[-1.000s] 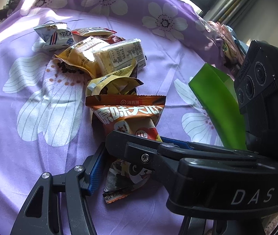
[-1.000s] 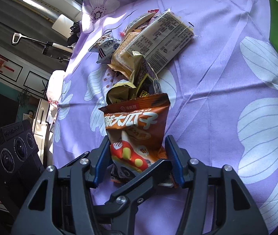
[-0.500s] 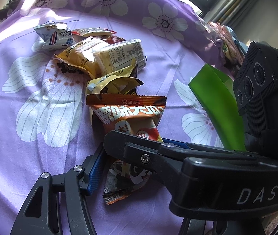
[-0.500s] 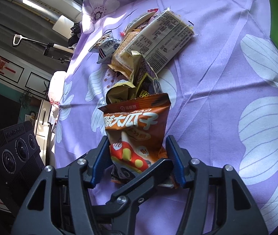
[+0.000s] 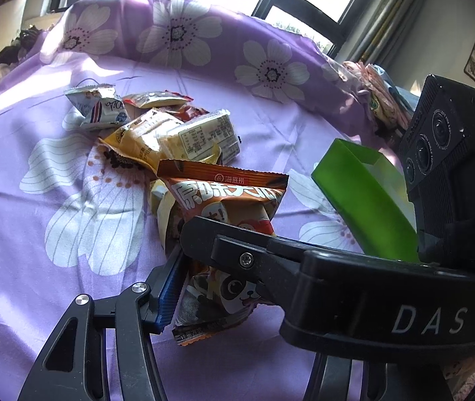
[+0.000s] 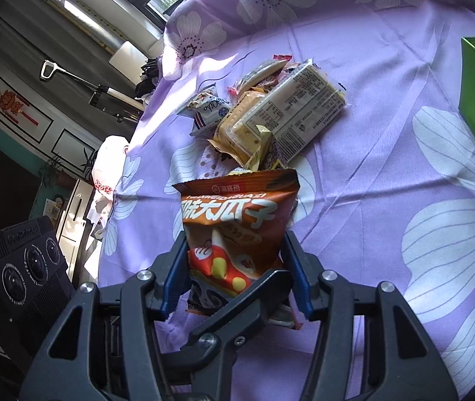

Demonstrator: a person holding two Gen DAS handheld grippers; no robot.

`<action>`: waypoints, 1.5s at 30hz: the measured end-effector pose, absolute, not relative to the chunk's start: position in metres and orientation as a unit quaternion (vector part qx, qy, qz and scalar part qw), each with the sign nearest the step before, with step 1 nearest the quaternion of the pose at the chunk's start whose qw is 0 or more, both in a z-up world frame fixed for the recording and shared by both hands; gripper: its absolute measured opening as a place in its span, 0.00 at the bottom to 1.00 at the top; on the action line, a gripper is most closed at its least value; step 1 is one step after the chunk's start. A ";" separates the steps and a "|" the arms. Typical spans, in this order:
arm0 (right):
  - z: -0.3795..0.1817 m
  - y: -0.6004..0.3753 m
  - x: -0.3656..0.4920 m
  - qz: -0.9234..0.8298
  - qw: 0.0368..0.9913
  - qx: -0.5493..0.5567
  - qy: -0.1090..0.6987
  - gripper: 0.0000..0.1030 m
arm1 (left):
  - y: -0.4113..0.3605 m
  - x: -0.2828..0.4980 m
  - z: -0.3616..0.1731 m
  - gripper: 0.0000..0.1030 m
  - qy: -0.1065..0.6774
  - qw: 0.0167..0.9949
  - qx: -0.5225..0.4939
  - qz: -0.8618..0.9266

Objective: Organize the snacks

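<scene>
Both the left gripper (image 5: 184, 287) and the right gripper (image 6: 237, 274) have just squeezed their jaws onto one orange crinkly snack bag (image 6: 237, 227), just above the purple flowered bed cover (image 6: 387, 173). The green box (image 5: 364, 200) looks empty. A pile of snack packets (image 5: 170, 133) still waits.

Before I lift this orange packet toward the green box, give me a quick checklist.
1. Orange packet between the right gripper pads: ok, the jaws have just been closing and the pads touch both sides.
2. Left gripper hold: cannot tell. It has also just been closing, with the packet against its visible pad and the other finger hidden.
3. Grippers apart: not ok, they cross.
4. Packet free of the yellow wrapper: cannot tell, edges overlap.
5. Green box open: ok.
</scene>
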State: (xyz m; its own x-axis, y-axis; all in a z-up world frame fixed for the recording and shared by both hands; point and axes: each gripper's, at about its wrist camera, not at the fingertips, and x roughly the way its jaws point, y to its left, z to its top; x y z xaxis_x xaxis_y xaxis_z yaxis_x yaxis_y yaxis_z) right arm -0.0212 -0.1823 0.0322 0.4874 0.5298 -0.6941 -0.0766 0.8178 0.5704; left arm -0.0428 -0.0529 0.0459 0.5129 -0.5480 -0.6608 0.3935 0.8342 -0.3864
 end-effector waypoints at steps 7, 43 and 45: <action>0.059 -0.180 -0.030 0.208 0.864 0.224 0.400 0.52 | -0.048 -0.058 0.068 0.55 0.331 0.900 -0.084 -0.269; 0.075 -0.173 -0.042 0.207 0.888 0.195 0.361 0.54 | -0.044 -0.068 0.077 0.55 0.291 0.913 -0.084 -0.272; 0.075 -0.173 -0.042 0.207 0.888 0.195 0.361 0.54 | -0.044 -0.068 0.077 0.55 0.291 0.913 -0.084 -0.272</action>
